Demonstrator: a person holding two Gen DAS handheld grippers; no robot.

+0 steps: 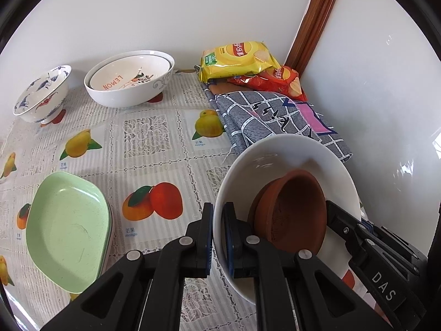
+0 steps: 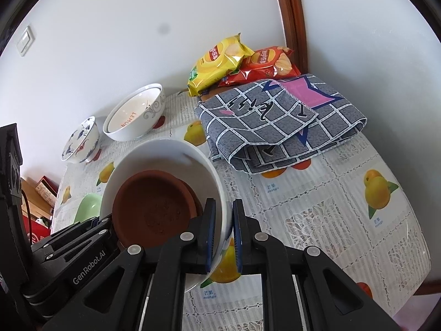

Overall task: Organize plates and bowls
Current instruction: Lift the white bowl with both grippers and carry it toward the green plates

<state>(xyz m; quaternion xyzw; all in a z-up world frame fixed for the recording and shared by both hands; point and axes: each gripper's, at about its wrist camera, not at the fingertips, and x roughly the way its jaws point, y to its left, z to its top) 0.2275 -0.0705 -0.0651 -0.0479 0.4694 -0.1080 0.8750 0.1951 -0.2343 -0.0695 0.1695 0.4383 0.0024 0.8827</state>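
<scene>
A large white bowl [image 1: 289, 151] [image 2: 165, 149] hangs between both grippers and seems raised a little off the tablecloth. Inside it lie two nested brown clay dishes [image 1: 292, 209] [image 2: 154, 207], tilted against its wall. My left gripper [image 1: 219, 212] is shut on the bowl's left rim, one pad inside and one outside. My right gripper [image 2: 223, 207] is shut on the opposite rim in the same way. Each view shows the other gripper's black body [image 1: 358, 234] [image 2: 82, 237] across the bowl.
Stacked green plates [image 1: 66, 229] lie at the left. Nested white bowls [image 1: 129, 80] and a blue-patterned bowl [image 1: 41, 96] stand by the back wall. Chip bags [image 1: 237, 58] and a folded checked cloth [image 1: 270, 118] fill the far corner. The table edge [image 2: 424, 270] curves at the right.
</scene>
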